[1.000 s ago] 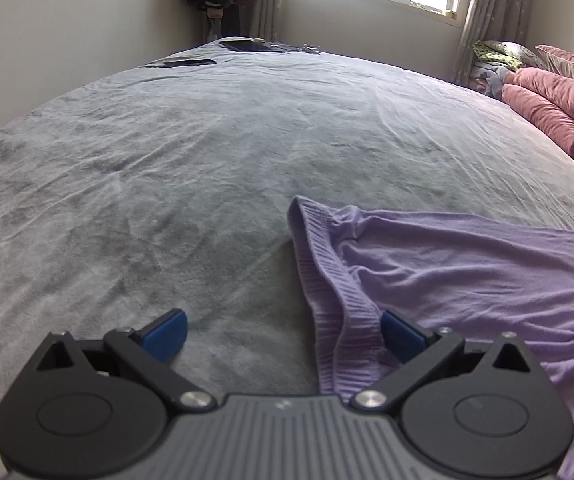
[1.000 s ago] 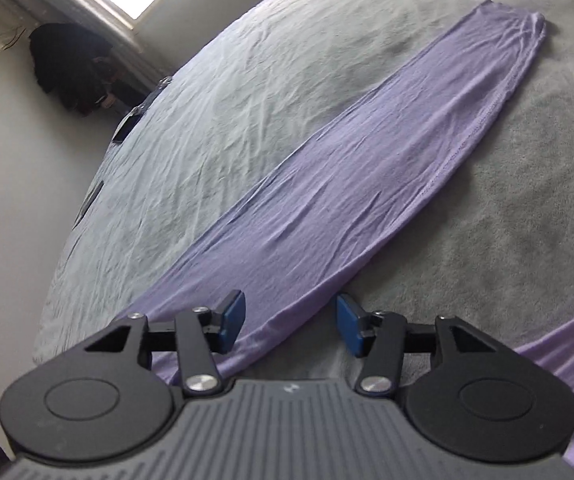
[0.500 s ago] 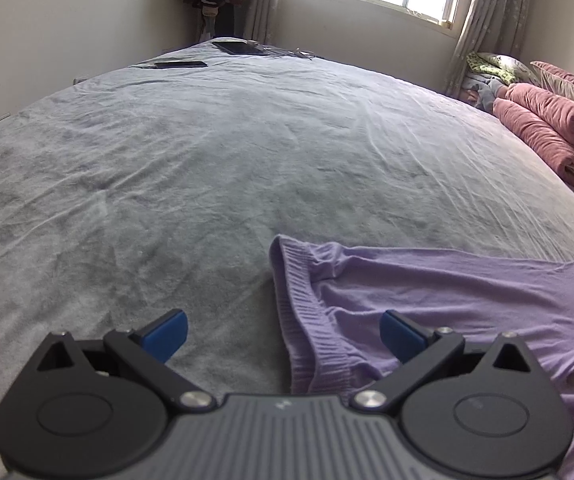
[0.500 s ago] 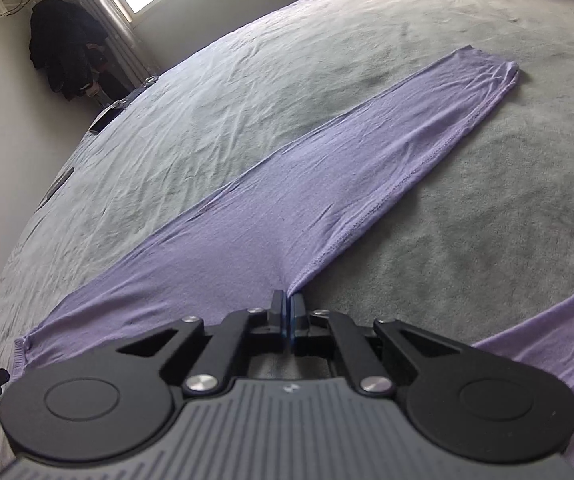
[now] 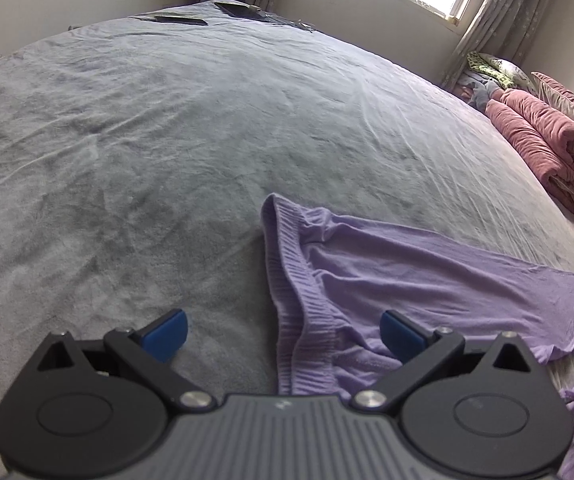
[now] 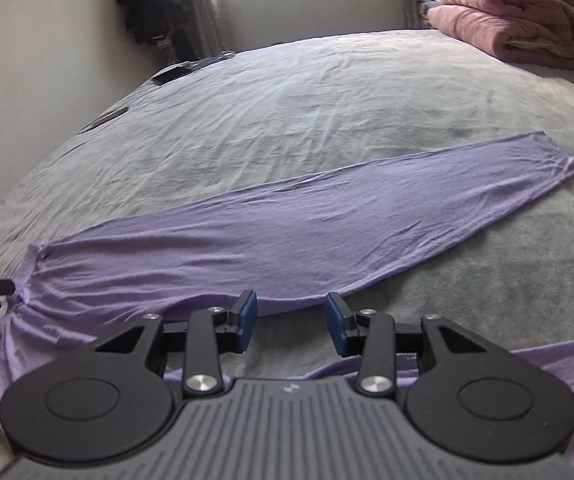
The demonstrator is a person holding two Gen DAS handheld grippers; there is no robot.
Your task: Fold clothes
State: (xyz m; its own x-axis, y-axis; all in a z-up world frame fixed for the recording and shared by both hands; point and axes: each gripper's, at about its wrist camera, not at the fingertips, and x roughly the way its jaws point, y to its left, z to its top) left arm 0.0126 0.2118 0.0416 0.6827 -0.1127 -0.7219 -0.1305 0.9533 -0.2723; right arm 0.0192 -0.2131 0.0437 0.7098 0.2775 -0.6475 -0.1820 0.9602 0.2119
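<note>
Tilting downward, right gripper (image 6: pixel 289 322) opening over purple trousers (image 6: pixel 287 236).

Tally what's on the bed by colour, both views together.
Purple: 1, trousers
Pink: 1, quilt
Dark: 2, flat items at the far edge
Total: 4

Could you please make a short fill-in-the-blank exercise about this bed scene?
1. The purple trousers lie spread on a ____ bedsheet.
2. The rolled blanket near the window is ____.
3. Between the open left gripper's blue fingers lies the trousers' ribbed ____.

Missing words: grey; pink; waistband
</note>
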